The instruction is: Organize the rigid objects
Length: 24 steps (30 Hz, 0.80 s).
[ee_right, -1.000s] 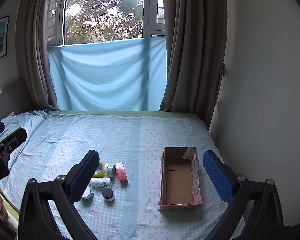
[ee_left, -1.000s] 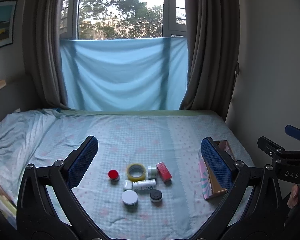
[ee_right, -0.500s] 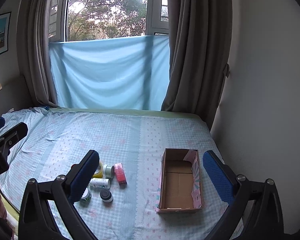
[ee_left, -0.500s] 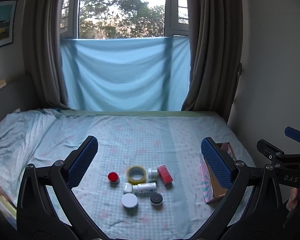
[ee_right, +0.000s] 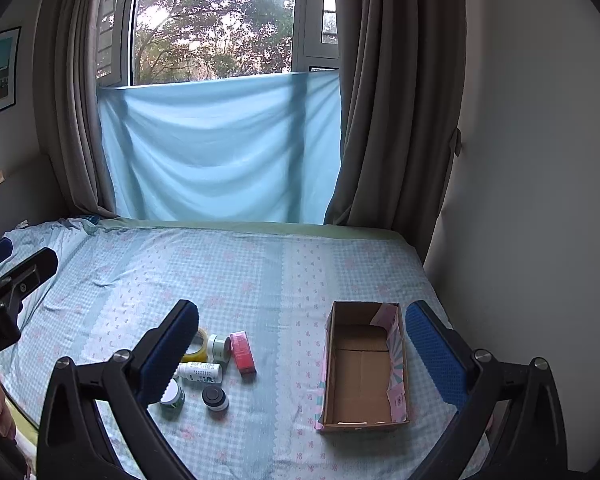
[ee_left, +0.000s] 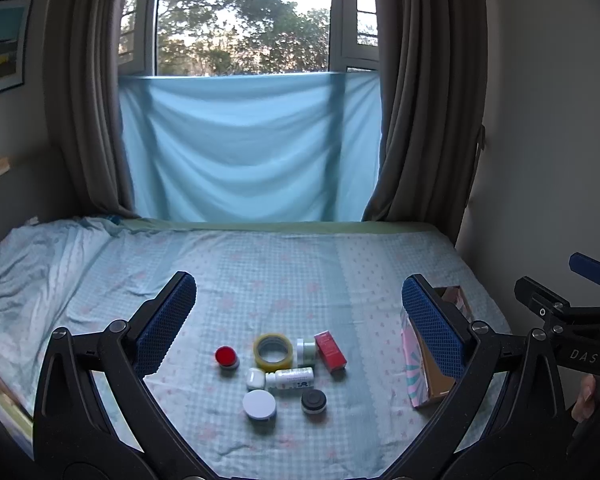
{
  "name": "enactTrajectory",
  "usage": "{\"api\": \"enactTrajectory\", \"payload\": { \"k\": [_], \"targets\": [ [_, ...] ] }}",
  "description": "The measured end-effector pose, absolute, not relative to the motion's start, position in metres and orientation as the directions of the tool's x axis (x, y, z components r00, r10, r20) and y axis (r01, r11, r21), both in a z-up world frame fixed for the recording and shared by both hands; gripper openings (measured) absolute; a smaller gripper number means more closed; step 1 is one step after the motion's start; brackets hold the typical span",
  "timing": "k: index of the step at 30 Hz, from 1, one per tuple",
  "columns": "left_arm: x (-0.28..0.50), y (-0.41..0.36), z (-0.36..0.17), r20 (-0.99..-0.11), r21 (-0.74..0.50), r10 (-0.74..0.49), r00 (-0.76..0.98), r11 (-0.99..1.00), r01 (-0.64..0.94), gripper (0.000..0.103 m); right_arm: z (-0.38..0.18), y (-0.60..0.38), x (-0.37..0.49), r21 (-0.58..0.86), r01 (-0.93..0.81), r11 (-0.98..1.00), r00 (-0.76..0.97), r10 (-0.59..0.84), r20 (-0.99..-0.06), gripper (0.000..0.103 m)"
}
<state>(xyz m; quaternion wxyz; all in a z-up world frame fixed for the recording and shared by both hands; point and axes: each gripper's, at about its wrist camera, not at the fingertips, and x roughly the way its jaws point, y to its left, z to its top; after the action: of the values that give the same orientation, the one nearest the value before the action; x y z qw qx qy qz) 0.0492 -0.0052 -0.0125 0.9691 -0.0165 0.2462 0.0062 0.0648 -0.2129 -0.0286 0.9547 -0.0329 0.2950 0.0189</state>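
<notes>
Several small items lie in a cluster on the bed: a red-lidded jar [ee_left: 227, 357], a yellow tape roll [ee_left: 273, 351], a red box [ee_left: 330, 351] [ee_right: 243, 351], a white bottle on its side [ee_left: 290, 378] [ee_right: 200, 372], a white-lidded jar [ee_left: 259, 405] and a black-lidded jar [ee_left: 313, 400] [ee_right: 215, 397]. An empty cardboard box [ee_right: 362, 364] lies open to their right; it also shows in the left wrist view [ee_left: 436, 372]. My left gripper [ee_left: 299, 292] is open and empty above the cluster. My right gripper [ee_right: 301, 322] is open and empty, between cluster and box.
The bed [ee_right: 260, 264] has a light blue checked sheet, rumpled at the left [ee_left: 28, 264]. A blue cloth [ee_left: 244, 144] hangs over the window between grey curtains. A wall [ee_right: 540, 200] runs close along the bed's right side.
Both views have drifted slightly; the items sit a little lower and farther left in frame. Both grippers stay open and nothing on the bed has moved.
</notes>
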Motion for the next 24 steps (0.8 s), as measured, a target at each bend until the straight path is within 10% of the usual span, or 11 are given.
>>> {"api": "enactTrajectory", "payload": {
  "k": [24],
  "targets": [
    [0.0509,-0.0062,-0.0090,-0.487,-0.023,0.011,0.873,0.999,-0.026,0.103,-0.0294,-0.2129,0.0651,-0.048,-0.058,0.997,0.832,0.022,-0.555,0.103]
  ]
}}
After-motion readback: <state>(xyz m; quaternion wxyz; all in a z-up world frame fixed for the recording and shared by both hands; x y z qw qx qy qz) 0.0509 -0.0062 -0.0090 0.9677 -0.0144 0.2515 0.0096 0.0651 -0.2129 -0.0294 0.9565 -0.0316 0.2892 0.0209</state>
